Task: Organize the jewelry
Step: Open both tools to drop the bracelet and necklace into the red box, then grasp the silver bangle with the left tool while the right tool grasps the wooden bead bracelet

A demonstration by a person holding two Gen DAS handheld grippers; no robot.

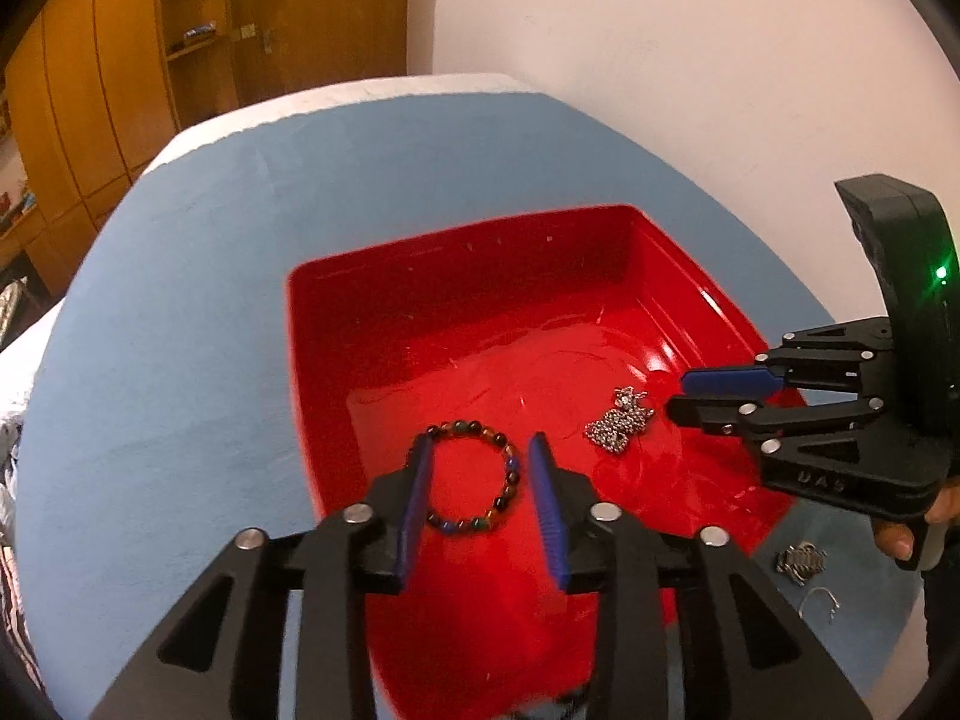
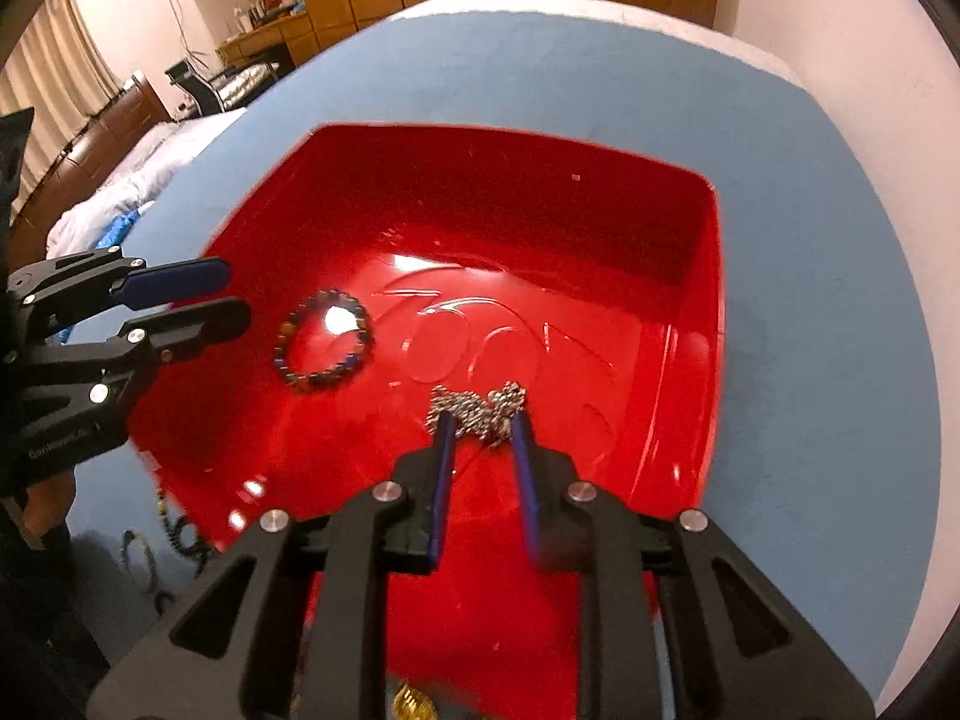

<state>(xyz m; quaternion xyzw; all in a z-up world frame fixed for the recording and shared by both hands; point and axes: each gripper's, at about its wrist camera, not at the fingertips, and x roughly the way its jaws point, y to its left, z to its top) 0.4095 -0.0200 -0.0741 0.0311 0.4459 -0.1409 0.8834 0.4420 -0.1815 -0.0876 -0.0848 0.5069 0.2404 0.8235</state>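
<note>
Blue counter (image 1: pixel 180 330) carries our red tray (image 1: pixel 480 276), where bracelet (image 1: pixel 474 474) and chain (image 1: pixel 618 420) already lie between released jaws, while we judge several pieces (image 1: pixel 798 564) outside remain to collect.

A home bedroom: wooden wardrobes (image 1: pixel 108 60), rumpled white bedding (image 2: pixel 114 192) (curtains (image 2: pixel 54 78) behind), blue-covered table (image 1: pixel 180 330).
</note>
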